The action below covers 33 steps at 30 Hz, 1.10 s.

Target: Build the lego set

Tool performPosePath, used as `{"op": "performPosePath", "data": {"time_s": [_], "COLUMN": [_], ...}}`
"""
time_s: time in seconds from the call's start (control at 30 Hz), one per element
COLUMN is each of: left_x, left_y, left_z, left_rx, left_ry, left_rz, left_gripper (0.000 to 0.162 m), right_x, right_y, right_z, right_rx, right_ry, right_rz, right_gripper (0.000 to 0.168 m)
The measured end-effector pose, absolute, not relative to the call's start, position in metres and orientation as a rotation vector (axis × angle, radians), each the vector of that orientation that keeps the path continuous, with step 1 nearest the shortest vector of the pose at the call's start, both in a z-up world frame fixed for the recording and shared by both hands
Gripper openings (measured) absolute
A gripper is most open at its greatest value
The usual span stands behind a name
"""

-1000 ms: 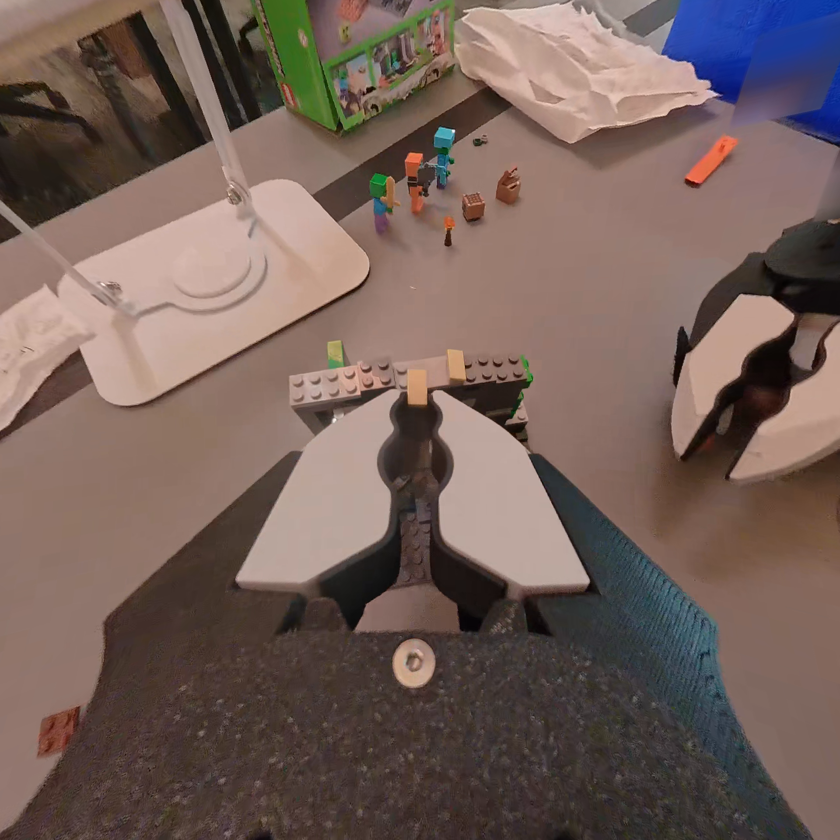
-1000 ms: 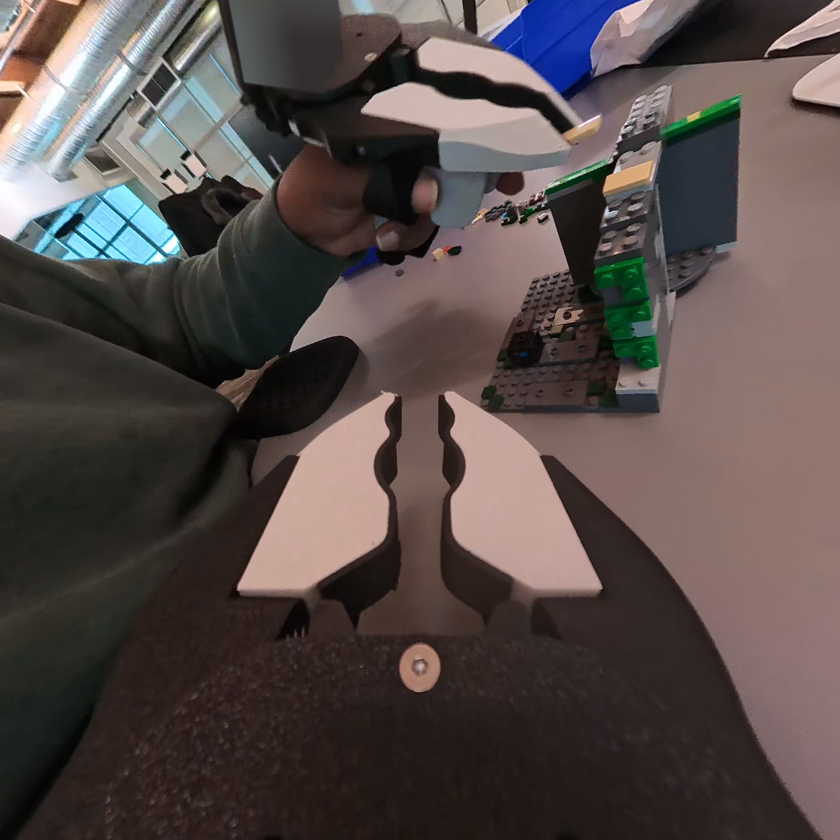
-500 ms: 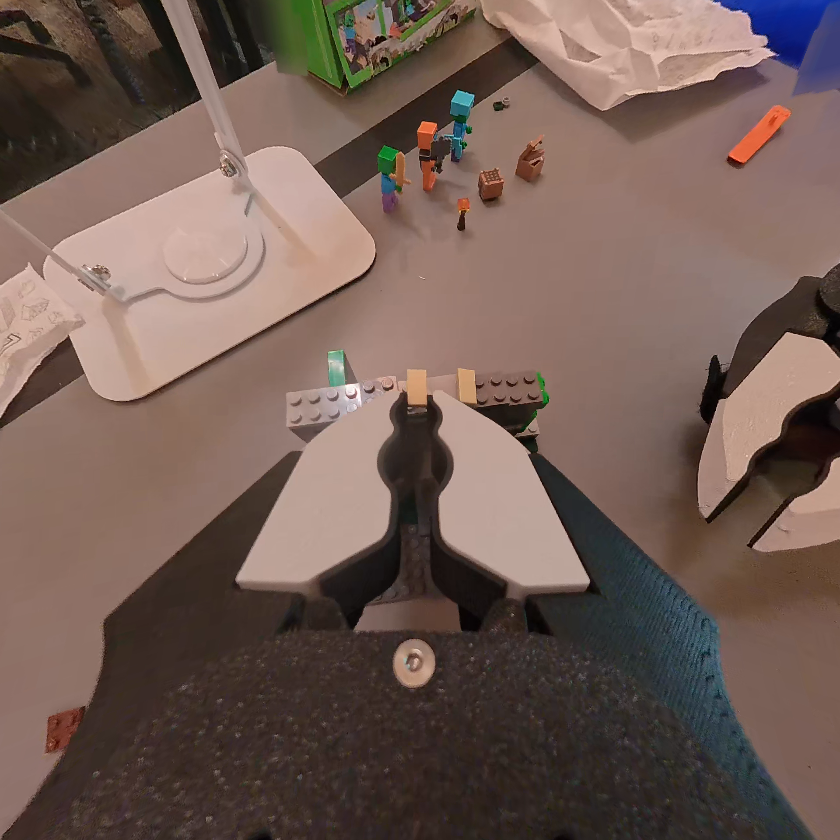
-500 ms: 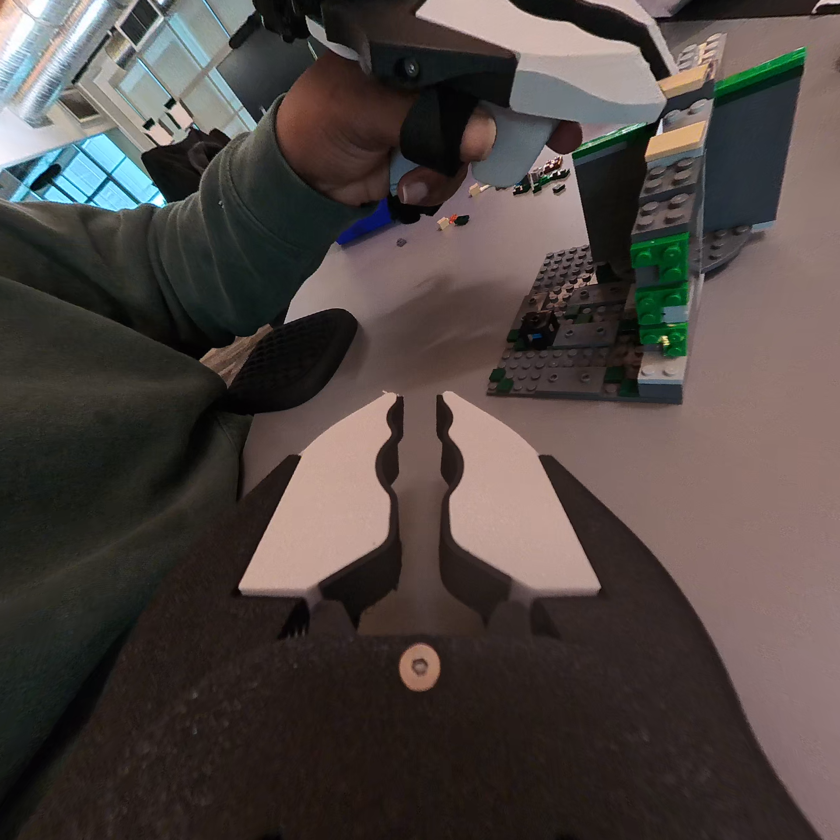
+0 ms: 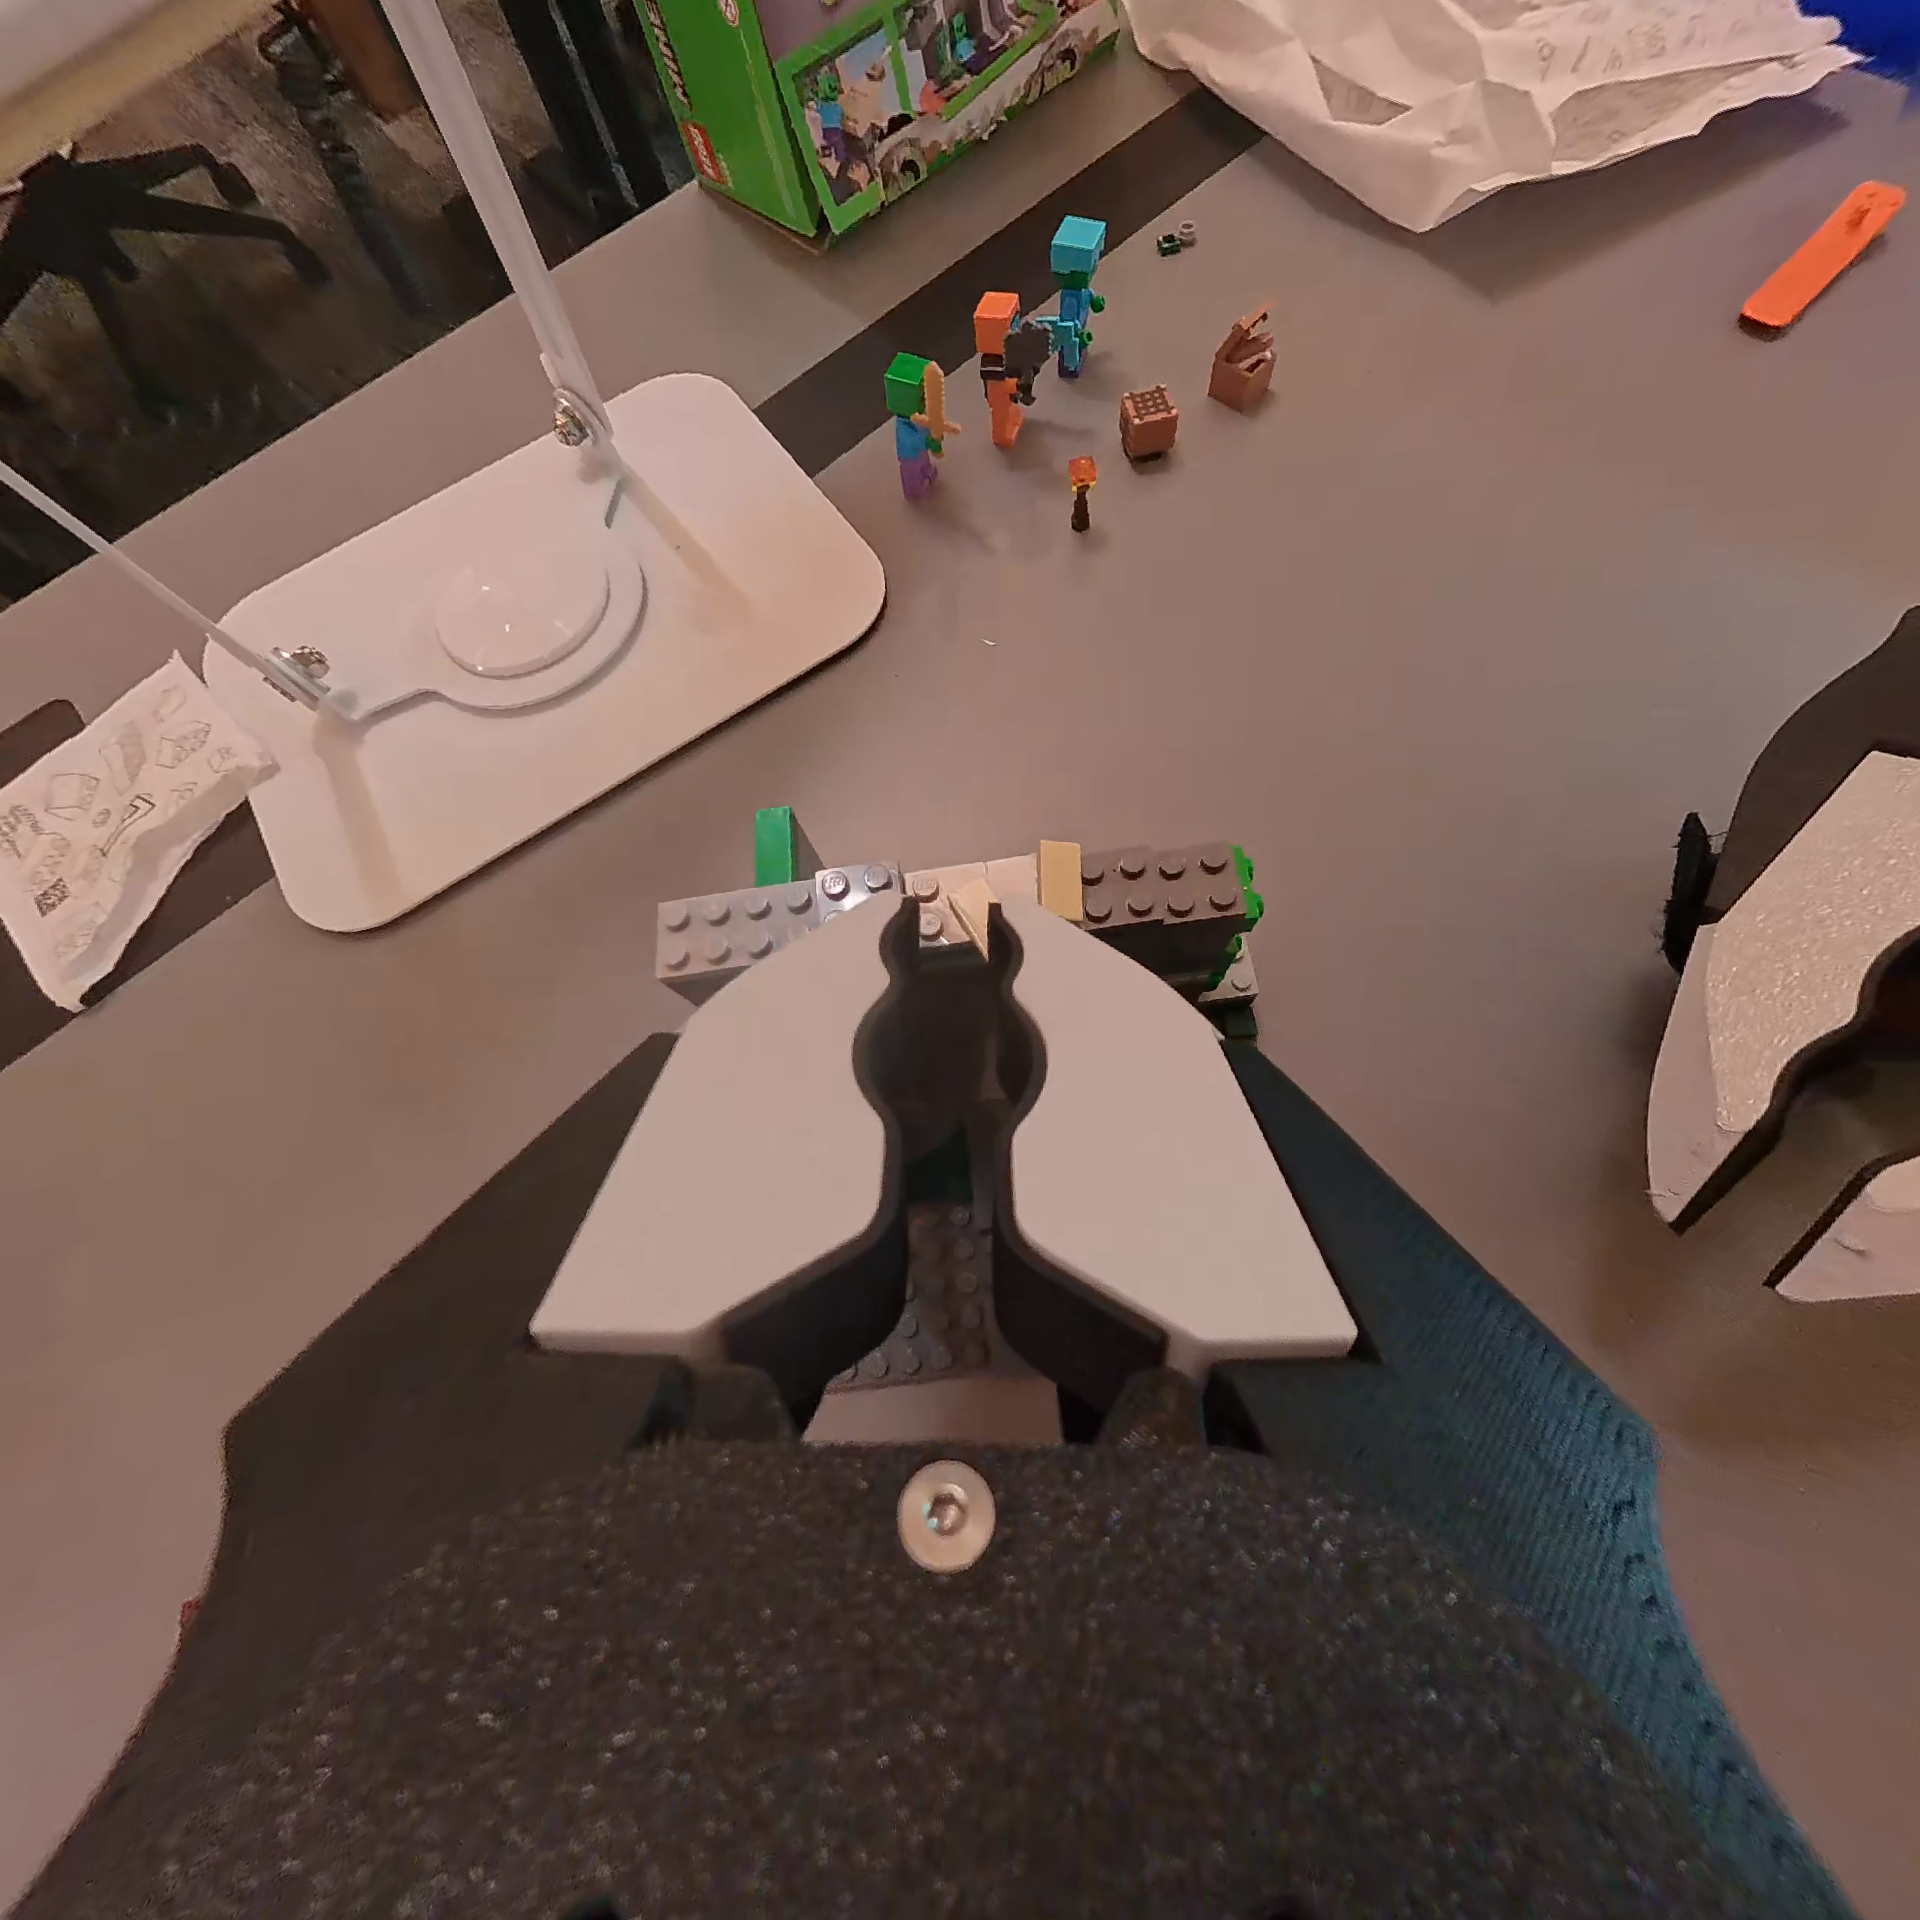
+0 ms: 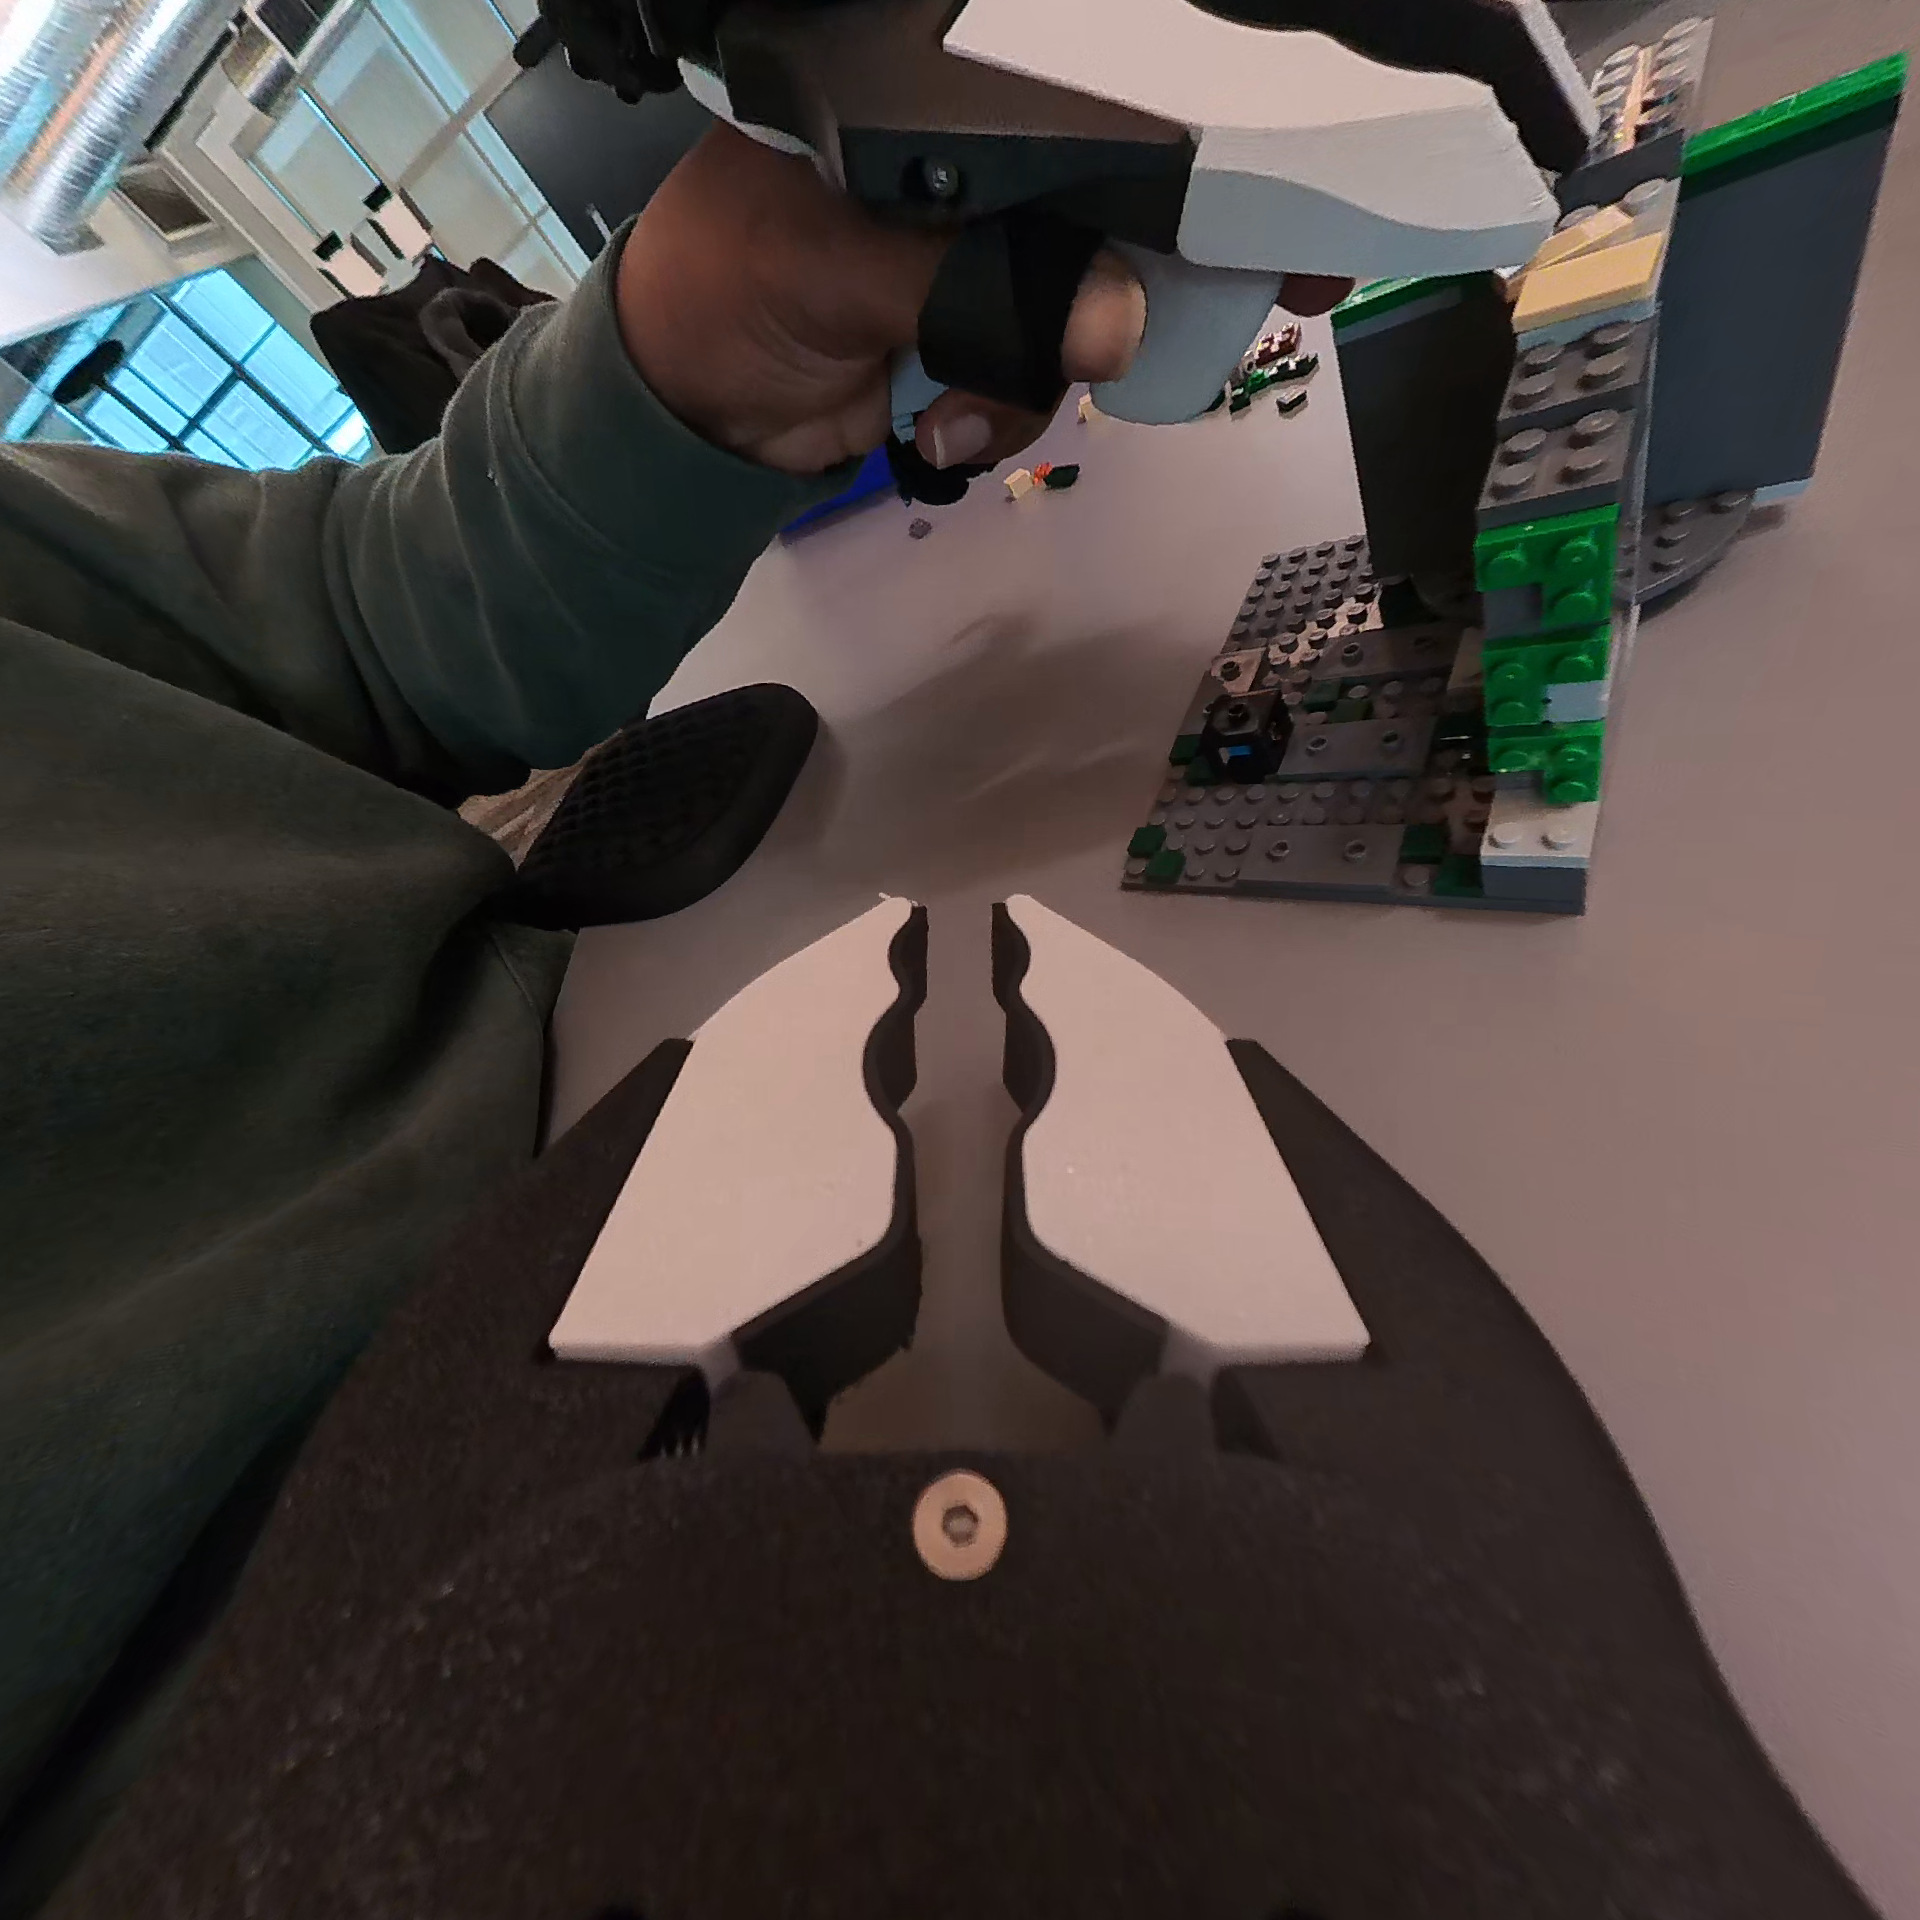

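The grey and green Lego wall (image 5: 1153, 894) stands on its studded baseplate (image 6: 1299, 810); it also shows in the right wrist view (image 6: 1558, 457). My left gripper (image 5: 954, 916) is at the top of the wall, its jaws slightly apart. A small tan tile (image 5: 977, 914) lies tilted between the tips, leaning on the right one, beside a second tan tile (image 5: 1060, 878) seated on the wall. In the right wrist view the left gripper (image 6: 1538, 197) touches the wall top. My right gripper (image 6: 954, 920) is open and empty, low over the table to the right of the build.
A white lamp base (image 5: 540, 644) stands to the left. Three minifigures (image 5: 997, 374) and small brown pieces stand behind the build, with a green box (image 5: 883, 94), crumpled paper (image 5: 1455, 83) and an orange tool (image 5: 1823, 265). Loose pieces (image 6: 1268, 374) lie beyond a person's hand (image 6: 790, 343). There is about 15 cm between the tips of the two grippers.
My left gripper came down onto the wall top and its jaws parted a little; the tan tile it pinched now lies tilted between the tips. The right gripper stayed open.
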State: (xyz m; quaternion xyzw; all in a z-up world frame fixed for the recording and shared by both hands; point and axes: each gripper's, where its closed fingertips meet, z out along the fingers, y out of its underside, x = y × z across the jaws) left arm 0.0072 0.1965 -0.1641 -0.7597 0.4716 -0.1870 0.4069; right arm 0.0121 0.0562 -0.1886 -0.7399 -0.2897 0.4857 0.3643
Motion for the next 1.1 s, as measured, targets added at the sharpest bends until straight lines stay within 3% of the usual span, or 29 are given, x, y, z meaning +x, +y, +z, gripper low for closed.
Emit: {"op": "performPosePath", "data": {"time_s": [0.27, 0.53, 0.8, 1.1], "left_x": [0.006, 0.002, 0.007, 0.007], "left_y": [0.190, 0.175, 0.182, 0.187], "left_z": [-0.148, -0.160, -0.156, -0.168], "left_rx": [-1.758, -1.405, -1.252, -1.335], "left_ry": [1.325, 2.017, 2.455, 2.601], "left_rz": [-0.405, -0.234, -0.228, -0.210], "left_gripper": [0.016, 0.028, 0.026, 0.020], "right_x": [0.011, 0.006, 0.001, 0.001], "right_y": [0.054, 0.046, 0.039, 0.040], "right_z": [-0.189, -0.192, -0.197, -0.195], "right_rx": [-1.905, -1.906, -1.914, -1.899], "right_ry": [-0.760, -0.817, -0.890, -0.885], "right_rz": [1.255, 1.275, 1.261, 1.249], "right_gripper": [0.011, 0.011, 0.010, 0.010]}}
